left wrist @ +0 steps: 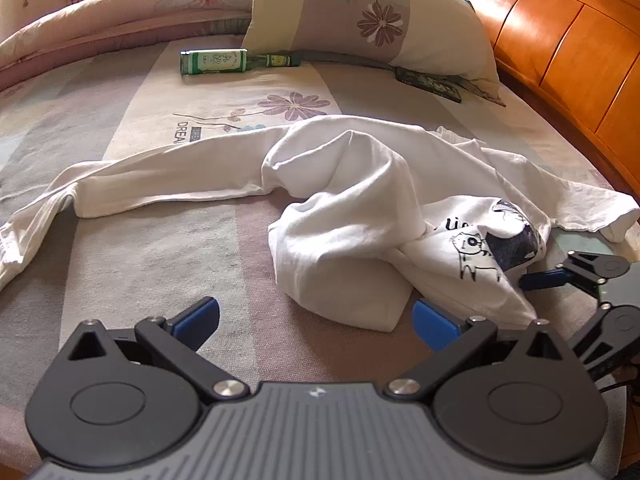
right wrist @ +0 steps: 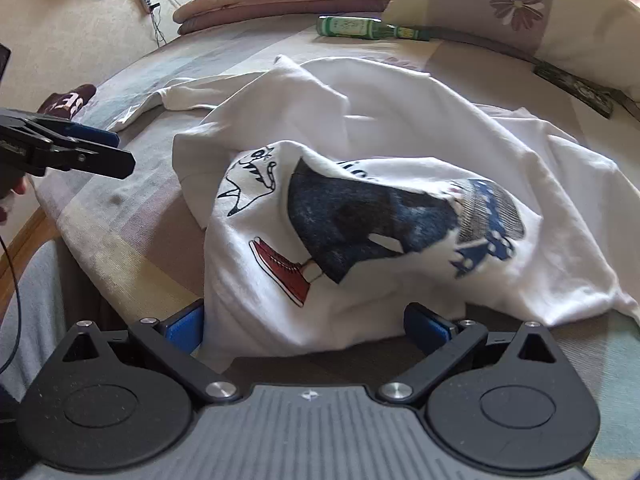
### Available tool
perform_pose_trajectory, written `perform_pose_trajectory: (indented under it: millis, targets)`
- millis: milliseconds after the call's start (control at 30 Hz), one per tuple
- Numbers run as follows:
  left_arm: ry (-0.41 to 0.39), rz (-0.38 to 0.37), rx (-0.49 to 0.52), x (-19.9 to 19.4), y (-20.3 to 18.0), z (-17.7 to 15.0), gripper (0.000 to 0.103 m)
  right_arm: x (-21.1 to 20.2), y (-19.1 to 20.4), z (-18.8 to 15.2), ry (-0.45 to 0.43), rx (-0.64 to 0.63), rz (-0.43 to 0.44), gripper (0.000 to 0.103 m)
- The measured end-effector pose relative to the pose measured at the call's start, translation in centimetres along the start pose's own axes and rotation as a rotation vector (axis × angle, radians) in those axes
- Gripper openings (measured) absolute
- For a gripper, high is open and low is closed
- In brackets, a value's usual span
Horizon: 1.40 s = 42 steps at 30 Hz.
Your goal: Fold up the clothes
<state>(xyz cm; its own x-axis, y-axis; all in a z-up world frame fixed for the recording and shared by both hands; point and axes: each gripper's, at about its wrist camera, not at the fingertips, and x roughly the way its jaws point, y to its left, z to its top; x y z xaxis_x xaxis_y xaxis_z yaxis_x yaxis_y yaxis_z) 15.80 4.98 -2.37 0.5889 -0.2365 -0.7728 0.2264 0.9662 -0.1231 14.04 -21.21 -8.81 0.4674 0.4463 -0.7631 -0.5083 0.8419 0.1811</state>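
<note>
Task stage: as I judge it, barely begun; nothing on the bed reads as folded yet
White long-sleeved shirt: lies crumpled in a heap on the bed, centre and right of the left wrist view; one sleeve trails out flat toward the left edge of that frame, the printed front bunched up and twisted at lower right
Print: a dark blue cartoon shape, a red sneaker and a line-drawn creature, creased across itself in the middle of the right wrist view
What is left: spread the shirt flat, smooth the print side, bring in both sleeves, fold the body; all of it, by my reckoning
My left tool: fingers spread wide, nothing between them, hovering just short of the near lump of the shirt
My right tool: fingers spread wide on either side of the near hem; cloth lies between them but they are not clamped on it
Bed: striped sheet in grey, mauve and cream with a flower pattern
Other things on the bed: a green glass bottle lying on its side at upper centre, a floral pillow behind it, a folded quilt at upper left, a dark maroon garment at the left edge of the right wrist view
Room: orange wooden headboard at upper right, pale wall with a hanging cable at upper left of the right wrist view
</note>
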Motion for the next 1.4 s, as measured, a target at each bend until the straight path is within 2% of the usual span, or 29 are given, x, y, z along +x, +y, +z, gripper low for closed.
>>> perform_pose_trajectory:
  millis: [100, 200, 267, 333, 433, 467, 567, 633, 733, 867, 933, 1100, 1200, 1300, 1400]
  targets:
    - [-0.002, -0.045, 0.003, 1.2, 0.2, 1.9, 0.102, -2.9, -1.4, 0.6, -0.030, -0.015, 0.000, 0.103]
    - [-0.019, -0.104, 0.040, 2.3, -0.2, 5.0, 0.102, -4.8, -2.6, 2.9, -0.075, -0.065, 0.001, 0.103]
    - [-0.023, -0.145, 0.074, 3.2, -0.4, 7.5, 0.102, -5.0, -3.5, 5.0, -0.099, -0.093, 0.004, 0.103]
    - [-0.024, -0.142, 0.099, 4.4, -0.7, 10.0, 0.102, -4.4, -4.6, 7.2, -0.109, -0.097, -0.027, 0.103]
    - [-0.008, -0.147, 0.131, 6.5, -0.8, 13.6, 0.102, -3.6, -7.2, 10.1, -0.119, -0.032, 0.005, 0.103]
    - [0.001, -0.153, 0.140, 7.3, -0.7, 14.8, 0.102, -3.3, -8.2, 11.0, -0.119, -0.008, -0.010, 0.103]
    - [0.040, -0.111, 0.151, 10.5, -0.4, 18.1, 0.102, -1.6, -10.2, 13.0, -0.088, 0.002, -0.190, 0.103]
    - [0.069, -0.056, 0.157, 13.2, -0.1, 19.9, 0.102, -0.1, -11.8, 14.5, -0.061, 0.004, -0.292, 0.103]
    - [0.137, 0.026, 0.188, 17.5, 0.0, 21.9, 0.102, 2.7, -14.8, 16.3, -0.022, 0.047, -0.342, 0.103]
    - [0.217, 0.089, 0.278, 21.2, -0.6, 21.3, 0.101, 6.4, -17.3, 17.2, 0.041, 0.079, -0.346, 0.103]
    - [0.247, 0.077, 0.312, 21.4, -0.7, 20.2, 0.101, 7.4, -17.1, 16.7, 0.072, 0.054, -0.338, 0.103]
    - [0.249, 0.014, 0.337, 18.3, -0.4, 17.3, 0.101, 7.5, -14.5, 13.9, 0.128, -0.023, -0.270, 0.103]
    - [0.257, 0.009, 0.310, 16.9, -0.4, 15.4, 0.101, 7.4, -12.6, 11.8, 0.166, -0.060, -0.253, 0.103]
    - [0.210, -0.006, 0.285, 15.1, -0.3, 13.6, 0.101, 7.0, -11.2, 9.9, 0.181, -0.079, -0.238, 0.103]
    - [0.205, -0.026, 0.227, 14.3, 0.1, 12.2, 0.102, 5.8, -11.2, 9.6, 0.186, -0.075, -0.194, 0.103]
